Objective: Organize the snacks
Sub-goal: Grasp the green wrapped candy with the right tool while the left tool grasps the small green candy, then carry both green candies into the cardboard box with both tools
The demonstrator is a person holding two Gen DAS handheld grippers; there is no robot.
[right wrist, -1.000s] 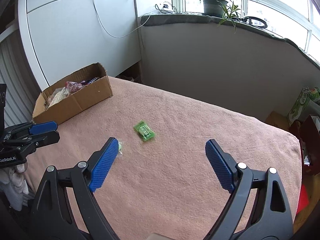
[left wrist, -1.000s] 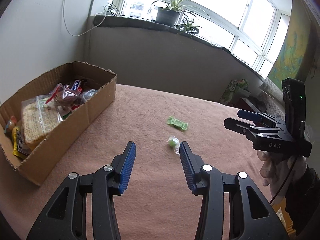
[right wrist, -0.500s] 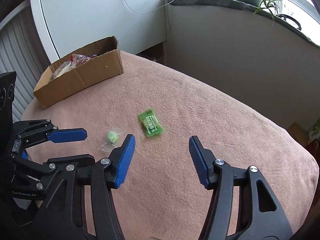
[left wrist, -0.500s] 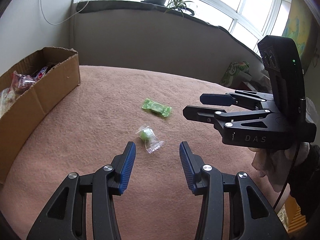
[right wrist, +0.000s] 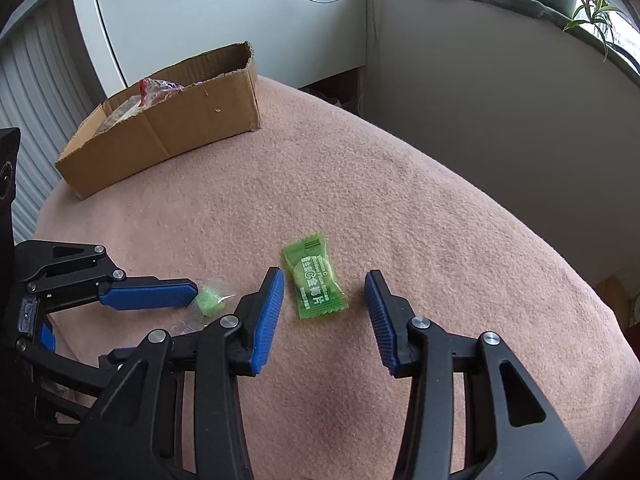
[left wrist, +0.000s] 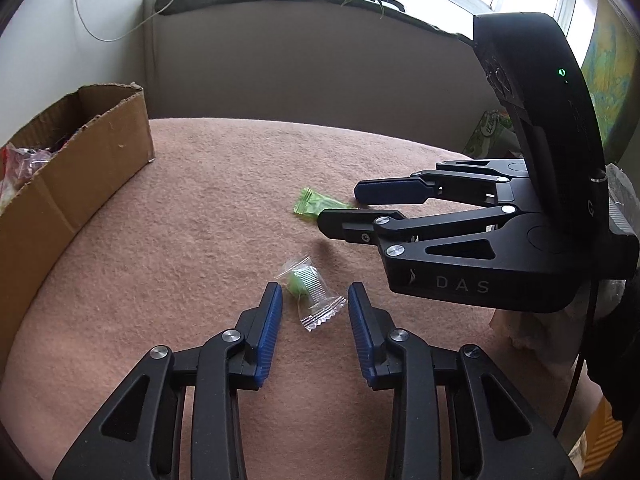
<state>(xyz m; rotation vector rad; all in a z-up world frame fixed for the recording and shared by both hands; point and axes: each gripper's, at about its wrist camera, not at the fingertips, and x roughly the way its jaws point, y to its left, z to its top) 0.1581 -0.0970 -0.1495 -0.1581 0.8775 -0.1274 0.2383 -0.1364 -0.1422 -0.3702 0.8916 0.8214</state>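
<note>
Within the last second both hand-held grippers have been brought down over the pink-covered bench (right wrist: 440, 208). The left hand-held gripper (left wrist: 315, 300), jaws open, is placed around the clear-wrapped candy (left wrist: 310, 292). The right hand-held gripper (right wrist: 325, 292), jaws wide, brackets the green packet (right wrist: 314, 280). Both grasps are judged imminent; the cardboard box (right wrist: 168, 120) stands well apart.

Table (right wrist: 400, 208): pinkish-brown fuzzy cloth. Box (right wrist: 192, 120): plain brown cardboard. Flat sachet (right wrist: 314, 280): bright green, pale print. Small candy (left wrist: 308, 288): green, in clear wrapper. Left claw (left wrist: 314, 312) and right claw (right wrist: 324, 296): black frames, ribbed blue pads.
</note>
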